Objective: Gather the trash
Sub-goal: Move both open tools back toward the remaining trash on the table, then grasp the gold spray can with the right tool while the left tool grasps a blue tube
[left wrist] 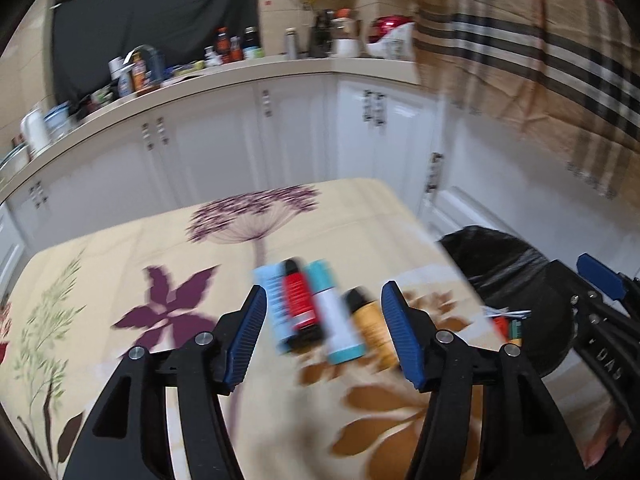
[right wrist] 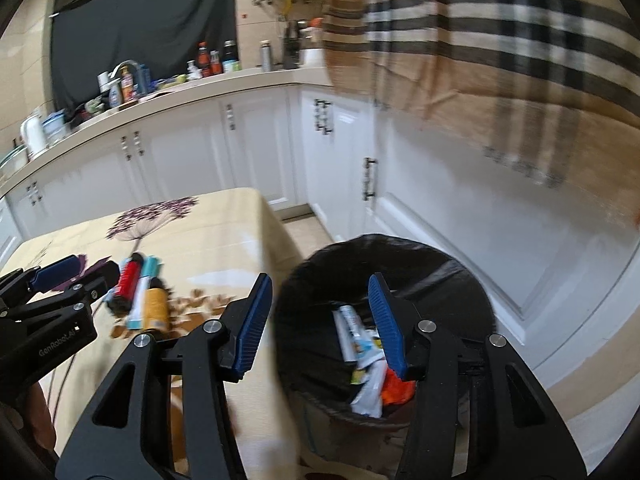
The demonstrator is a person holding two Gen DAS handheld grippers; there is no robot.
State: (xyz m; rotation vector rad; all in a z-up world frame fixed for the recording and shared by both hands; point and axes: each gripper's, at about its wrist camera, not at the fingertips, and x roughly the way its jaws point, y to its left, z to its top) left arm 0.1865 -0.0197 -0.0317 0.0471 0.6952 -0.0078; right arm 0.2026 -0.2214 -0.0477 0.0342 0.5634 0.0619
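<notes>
Left wrist view shows me, from left to right, the flowered tablecloth (left wrist: 120, 264), then my left gripper (left wrist: 324, 334) with its jaws spread and nothing pinched, hovering over four containers lying side by side: a pale blue tube (left wrist: 272, 300), a red tube (left wrist: 298, 300), a white and teal tube (left wrist: 332, 316) and a yellow bottle (left wrist: 370, 324). Right wrist view shows my right gripper (right wrist: 318, 322), jaws also apart and empty, above the black-lined trash bin (right wrist: 320, 276) standing on the floor just right of the table, with wrappers (right wrist: 372, 372) inside it.
</notes>
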